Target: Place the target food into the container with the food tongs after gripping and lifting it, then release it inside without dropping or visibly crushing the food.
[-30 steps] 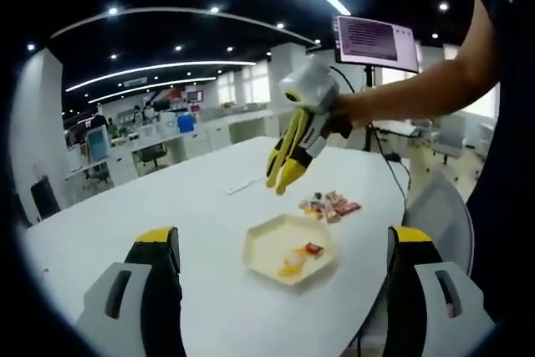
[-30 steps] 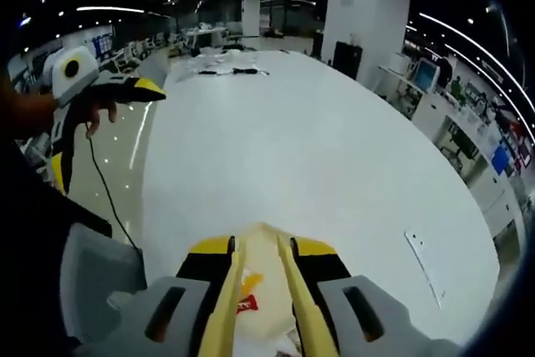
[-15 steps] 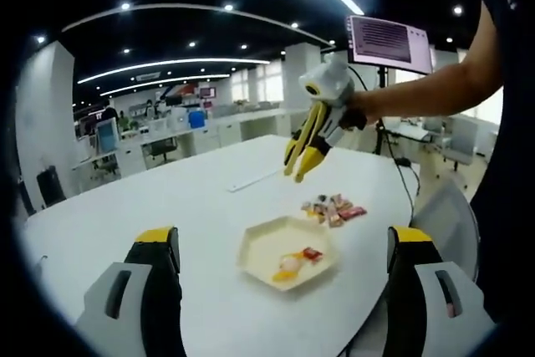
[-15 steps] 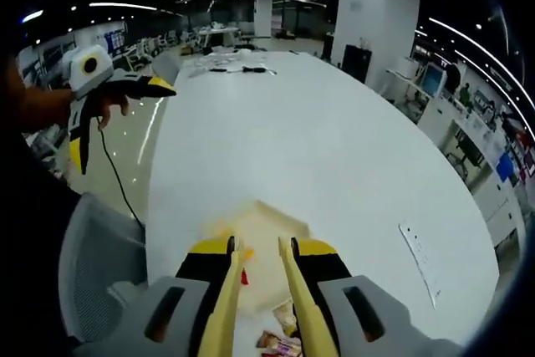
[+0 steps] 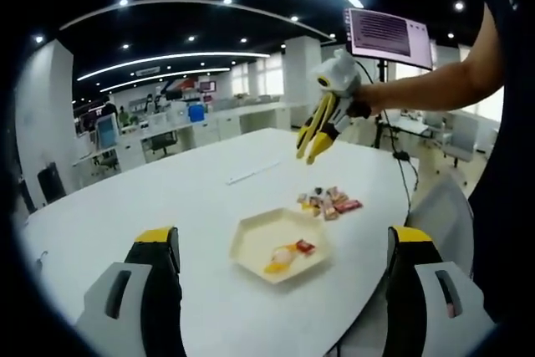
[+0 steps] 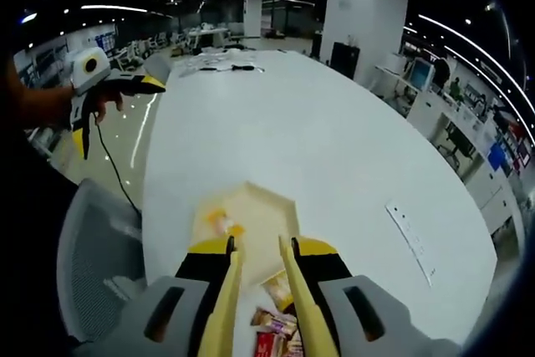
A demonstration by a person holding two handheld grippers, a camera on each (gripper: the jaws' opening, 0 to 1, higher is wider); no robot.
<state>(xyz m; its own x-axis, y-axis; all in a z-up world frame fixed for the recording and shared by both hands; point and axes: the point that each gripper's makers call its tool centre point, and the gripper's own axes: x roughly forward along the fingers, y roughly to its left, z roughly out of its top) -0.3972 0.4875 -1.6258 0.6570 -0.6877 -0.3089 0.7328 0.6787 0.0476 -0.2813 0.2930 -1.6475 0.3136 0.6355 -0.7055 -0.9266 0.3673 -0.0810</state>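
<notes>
A cream hexagonal tray (image 5: 251, 240) (image 6: 255, 202) lies on the white table (image 5: 150, 198) with a few pieces of food (image 5: 286, 253) (image 6: 221, 223) in it. Beside it sits a small pile of wrapped snacks (image 5: 328, 201) (image 6: 272, 320). My right gripper (image 5: 316, 141) (image 6: 262, 247) is shut on yellow food tongs (image 6: 224, 290). The tong blades stand apart, empty, above the snack pile. My left gripper (image 5: 282, 236) (image 6: 124, 120) hangs off the table's near side, jaws wide open and empty.
A monitor on a stand (image 5: 389, 35) rises behind the person's arm (image 5: 435, 89). A white strip (image 5: 255, 173) (image 6: 410, 232) lies farther out on the table. A grey mesh chair (image 6: 92, 265) stands at the table's edge by the tray.
The right gripper has drawn back with the tongs from over the tray to over the snack pile, and stands higher and farther away in the left gripper view. The left gripper stayed open.
</notes>
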